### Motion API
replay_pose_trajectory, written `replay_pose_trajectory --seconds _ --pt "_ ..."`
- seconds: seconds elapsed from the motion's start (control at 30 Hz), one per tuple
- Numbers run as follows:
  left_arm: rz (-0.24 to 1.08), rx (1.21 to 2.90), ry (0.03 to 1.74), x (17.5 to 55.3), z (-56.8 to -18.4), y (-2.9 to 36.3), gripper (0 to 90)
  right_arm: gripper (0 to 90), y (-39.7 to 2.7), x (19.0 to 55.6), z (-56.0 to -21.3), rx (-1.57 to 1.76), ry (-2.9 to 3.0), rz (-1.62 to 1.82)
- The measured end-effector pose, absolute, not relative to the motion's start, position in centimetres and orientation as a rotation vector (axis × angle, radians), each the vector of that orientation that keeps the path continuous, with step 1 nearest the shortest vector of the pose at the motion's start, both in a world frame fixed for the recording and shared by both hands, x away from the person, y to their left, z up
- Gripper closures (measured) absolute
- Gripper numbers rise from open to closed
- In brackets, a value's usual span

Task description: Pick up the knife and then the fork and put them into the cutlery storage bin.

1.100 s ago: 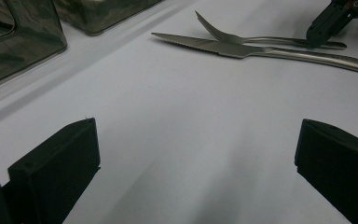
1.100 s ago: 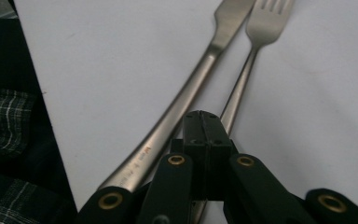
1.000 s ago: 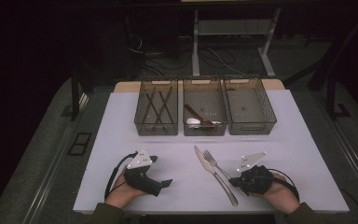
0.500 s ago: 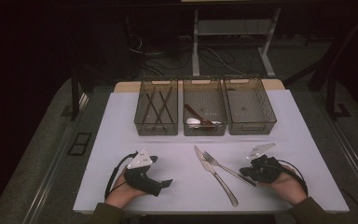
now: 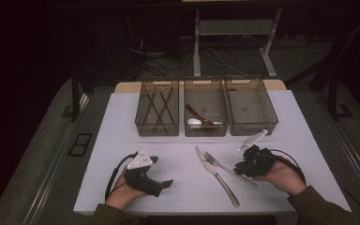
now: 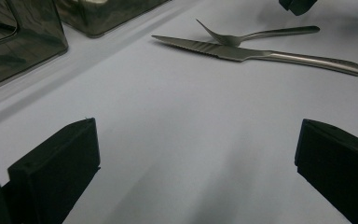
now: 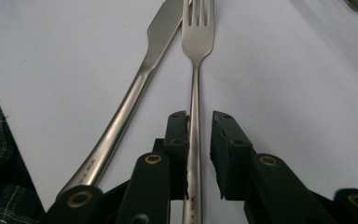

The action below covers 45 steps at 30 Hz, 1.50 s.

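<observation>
A steel fork (image 5: 229,169) and a steel knife (image 5: 217,176) lie side by side on the white table (image 5: 183,154), a little right of centre. My right gripper (image 5: 240,168) is at the fork's handle end. Its jaws have just been opening, and in the right gripper view the fork (image 7: 197,42) handle runs between the jaws of that gripper (image 7: 200,126), against the left one with a gap to the other. The knife (image 7: 135,98) lies just left of it. My left gripper (image 5: 161,171) rests open on the table at the left. Between its jaws (image 6: 196,154) there is nothing but bare table, with the knife (image 6: 242,53) and fork (image 6: 261,33) farther off.
Three clear bins stand in a row at the back. The left bin (image 5: 157,129) holds dark sticks, the middle bin (image 5: 205,131) holds a dark spoon and a white one, and the right bin (image 5: 253,129) looks empty. The table's front edge runs under both forearms.
The right hand has shifted a little toward the bins and lifted, and its jaws now stand slightly apart around the fork handle. The left hand has stayed put.
</observation>
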<state>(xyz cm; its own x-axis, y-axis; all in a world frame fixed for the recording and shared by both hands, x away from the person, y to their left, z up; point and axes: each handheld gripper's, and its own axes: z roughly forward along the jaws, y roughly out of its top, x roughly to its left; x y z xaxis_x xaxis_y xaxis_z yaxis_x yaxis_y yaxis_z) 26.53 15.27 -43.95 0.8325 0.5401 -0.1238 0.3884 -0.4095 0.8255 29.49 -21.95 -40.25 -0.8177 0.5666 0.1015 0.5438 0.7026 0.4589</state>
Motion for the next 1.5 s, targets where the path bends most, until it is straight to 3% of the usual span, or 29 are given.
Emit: replay_pose_trajectory --seconds 0.6,1.5 --pt "0.193 2.051 0.674 26.5 -44.0 15.0 0.0 77.3 -16.9 32.6 -41.6 0.851 3.009 0.402" --pt "0.194 2.058 0.671 26.5 -44.0 15.0 0.0 84.9 -15.8 33.3 -41.9 0.852 3.017 0.248"
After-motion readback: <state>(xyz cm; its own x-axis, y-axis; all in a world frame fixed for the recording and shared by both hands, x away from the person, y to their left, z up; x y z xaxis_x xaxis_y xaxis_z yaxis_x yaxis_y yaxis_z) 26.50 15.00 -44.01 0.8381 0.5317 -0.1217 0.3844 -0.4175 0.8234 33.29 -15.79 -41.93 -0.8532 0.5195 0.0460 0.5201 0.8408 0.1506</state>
